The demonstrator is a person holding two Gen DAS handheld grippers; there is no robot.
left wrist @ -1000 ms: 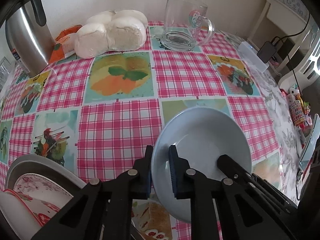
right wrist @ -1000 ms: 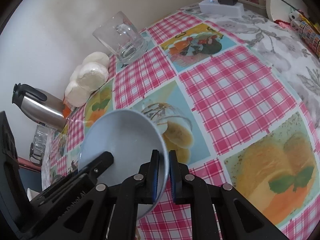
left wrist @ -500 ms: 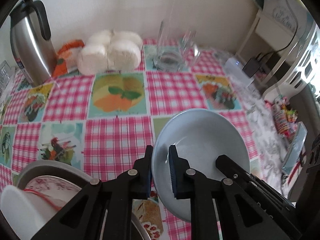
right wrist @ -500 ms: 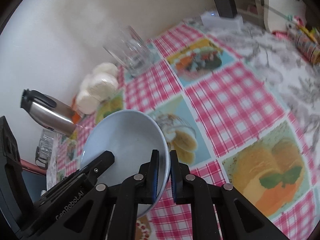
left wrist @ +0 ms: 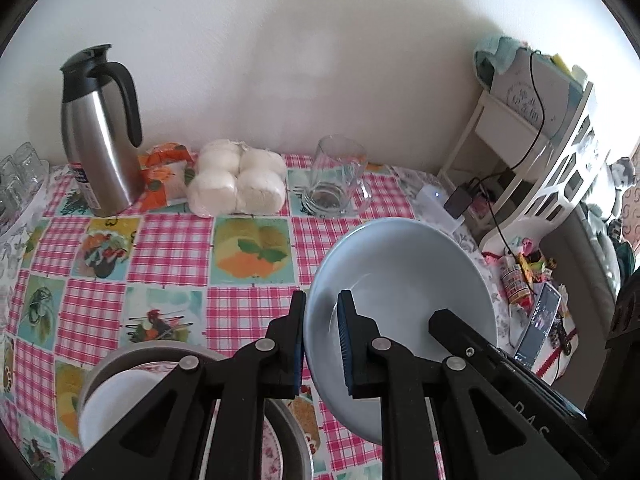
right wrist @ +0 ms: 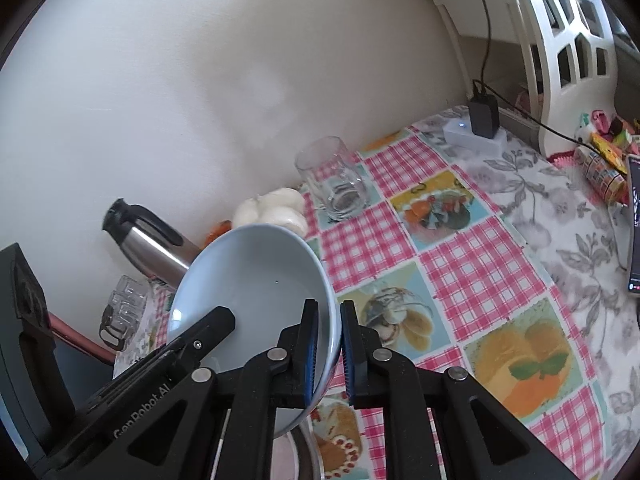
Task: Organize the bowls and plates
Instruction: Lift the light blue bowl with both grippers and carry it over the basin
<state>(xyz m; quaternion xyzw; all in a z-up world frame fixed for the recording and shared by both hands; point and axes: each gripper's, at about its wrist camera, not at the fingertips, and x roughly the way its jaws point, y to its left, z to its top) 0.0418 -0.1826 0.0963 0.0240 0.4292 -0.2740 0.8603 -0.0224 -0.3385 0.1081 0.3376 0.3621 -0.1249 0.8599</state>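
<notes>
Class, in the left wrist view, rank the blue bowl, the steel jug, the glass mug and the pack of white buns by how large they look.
1. blue bowl, though it is nearest the camera
2. steel jug
3. pack of white buns
4. glass mug

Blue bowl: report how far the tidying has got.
Done: a white dish and a patterned plate already sit in the grey basin. In hand: the blue bowl, clamped at opposite rims by the left gripper and right gripper, clear of the tablecloth. Left: setting it down.
</notes>
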